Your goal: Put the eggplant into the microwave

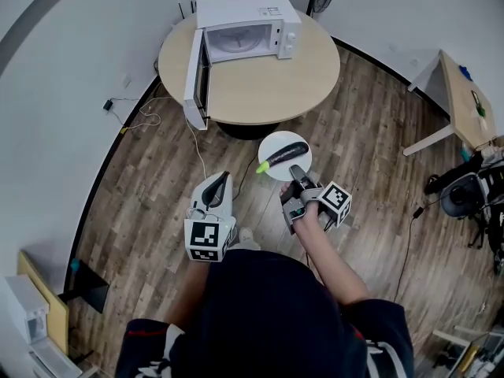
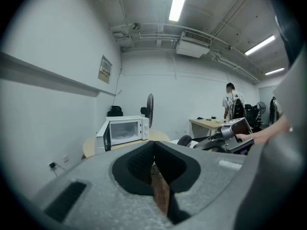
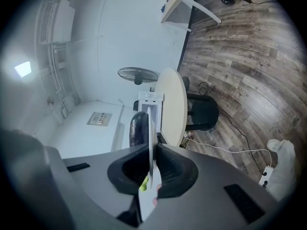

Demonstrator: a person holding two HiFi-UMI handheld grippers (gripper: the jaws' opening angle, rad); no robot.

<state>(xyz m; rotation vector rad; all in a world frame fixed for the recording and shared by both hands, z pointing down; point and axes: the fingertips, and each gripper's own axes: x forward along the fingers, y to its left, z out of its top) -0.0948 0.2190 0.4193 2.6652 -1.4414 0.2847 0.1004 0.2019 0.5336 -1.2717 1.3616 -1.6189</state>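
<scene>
A dark eggplant (image 1: 283, 154) with a green stem lies on a round white plate (image 1: 300, 167). My right gripper (image 1: 297, 176) is shut on the plate's near rim and carries it in the air above the wooden floor. In the right gripper view the plate (image 3: 151, 143) runs edge-on between the jaws, with the eggplant (image 3: 138, 127) beside it. The white microwave (image 1: 246, 27) stands on the round table (image 1: 268, 85) ahead with its door (image 1: 194, 77) swung open. My left gripper (image 1: 218, 184) is shut and holds nothing. The left gripper view shows the microwave (image 2: 122, 131) far ahead.
A power cable (image 1: 169, 124) trails over the floor left of the table. A second desk (image 1: 461, 101) stands at the right, with a chair (image 1: 465, 191) near it. A person (image 2: 232, 104) stands far off by that desk. A floor fan (image 3: 138, 74) is behind the table.
</scene>
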